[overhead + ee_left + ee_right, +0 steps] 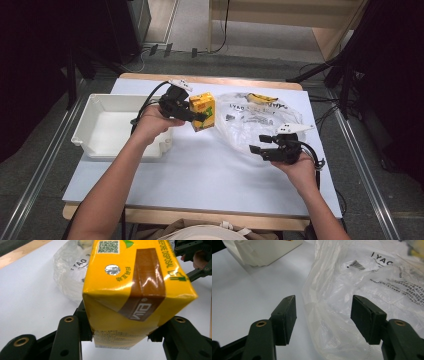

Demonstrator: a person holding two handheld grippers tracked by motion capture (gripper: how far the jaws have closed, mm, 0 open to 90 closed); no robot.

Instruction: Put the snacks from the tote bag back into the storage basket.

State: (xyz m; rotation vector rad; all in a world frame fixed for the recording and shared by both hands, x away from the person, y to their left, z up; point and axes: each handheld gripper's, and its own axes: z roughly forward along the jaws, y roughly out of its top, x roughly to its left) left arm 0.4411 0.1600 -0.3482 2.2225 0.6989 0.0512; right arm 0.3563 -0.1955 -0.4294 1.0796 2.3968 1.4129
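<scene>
The left gripper holds a yellow carton above the desk between a white bin and a clear plastic bag, while the right gripper hovers open at the bag's near edge.

yellow cardboard drink carton | brown band, foil straw seal | tilted (off the table) | beside clear plastic bag

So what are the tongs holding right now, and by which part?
The left tongs clamp the yellow drink carton across its lower end. The right tongs stand open at the clear plastic bag, holding nothing.
</scene>
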